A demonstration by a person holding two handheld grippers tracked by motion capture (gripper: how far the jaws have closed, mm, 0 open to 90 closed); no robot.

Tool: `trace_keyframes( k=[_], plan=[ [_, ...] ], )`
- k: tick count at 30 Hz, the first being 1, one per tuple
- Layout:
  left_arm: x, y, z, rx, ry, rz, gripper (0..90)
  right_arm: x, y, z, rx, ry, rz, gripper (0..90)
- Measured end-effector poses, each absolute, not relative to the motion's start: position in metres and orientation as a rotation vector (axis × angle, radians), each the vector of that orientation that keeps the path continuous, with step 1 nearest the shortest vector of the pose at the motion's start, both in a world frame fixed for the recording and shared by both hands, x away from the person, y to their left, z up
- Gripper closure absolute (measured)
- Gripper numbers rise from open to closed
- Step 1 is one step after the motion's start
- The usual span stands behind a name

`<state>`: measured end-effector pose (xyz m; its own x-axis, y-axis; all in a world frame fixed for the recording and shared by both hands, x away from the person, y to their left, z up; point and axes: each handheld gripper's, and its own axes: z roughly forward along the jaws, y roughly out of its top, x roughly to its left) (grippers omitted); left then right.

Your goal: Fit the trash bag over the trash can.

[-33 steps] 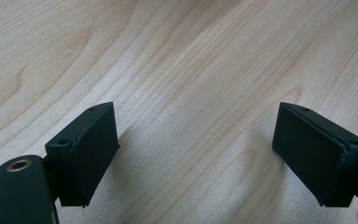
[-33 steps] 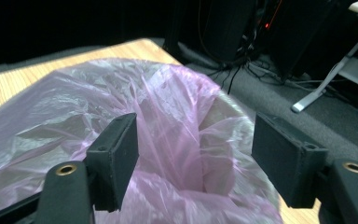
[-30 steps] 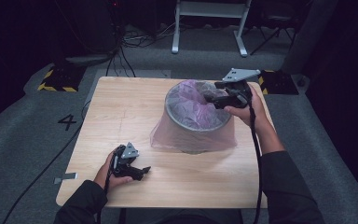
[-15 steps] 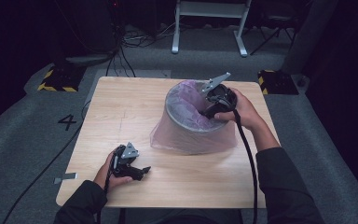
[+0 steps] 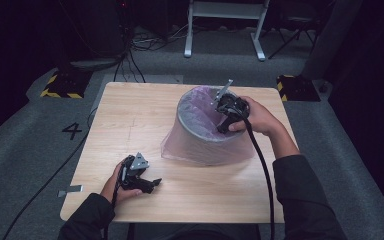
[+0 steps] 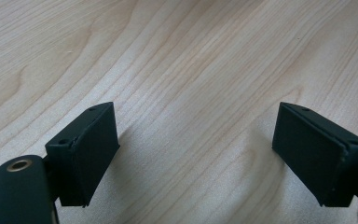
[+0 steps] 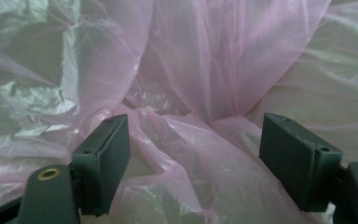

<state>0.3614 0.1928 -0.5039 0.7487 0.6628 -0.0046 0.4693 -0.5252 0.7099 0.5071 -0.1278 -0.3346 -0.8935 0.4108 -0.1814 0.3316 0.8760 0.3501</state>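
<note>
High view, table: filling the frame's centre.
Bin: standing centre-right, pink bag lining it.
Right gripper: having dipped inside since a second ago, jaws just opening, releasing film; lining nearly done.
Left gripper: resting lower left, gaping, empty.

We see the bin on the table, the bag in it. Right gripper sits over the bin's right rim; left gripper rests on the table, near-left of the bin.
</note>
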Motion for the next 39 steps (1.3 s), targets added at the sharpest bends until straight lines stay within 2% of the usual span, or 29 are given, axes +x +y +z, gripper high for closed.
trace_keyframes(
  k=[12,39],
  plan=[
    [0.361,0.193,-0.504,2.224,0.846,0.347,14.1,0.508,-0.129,-0.334,0.599,2.774,0.501,27.3],
    [0.361,0.193,-0.504,2.224,0.846,0.348,14.1,0.493,-0.14,-0.325,0.635,2.626,0.802,21.1]
  ],
)
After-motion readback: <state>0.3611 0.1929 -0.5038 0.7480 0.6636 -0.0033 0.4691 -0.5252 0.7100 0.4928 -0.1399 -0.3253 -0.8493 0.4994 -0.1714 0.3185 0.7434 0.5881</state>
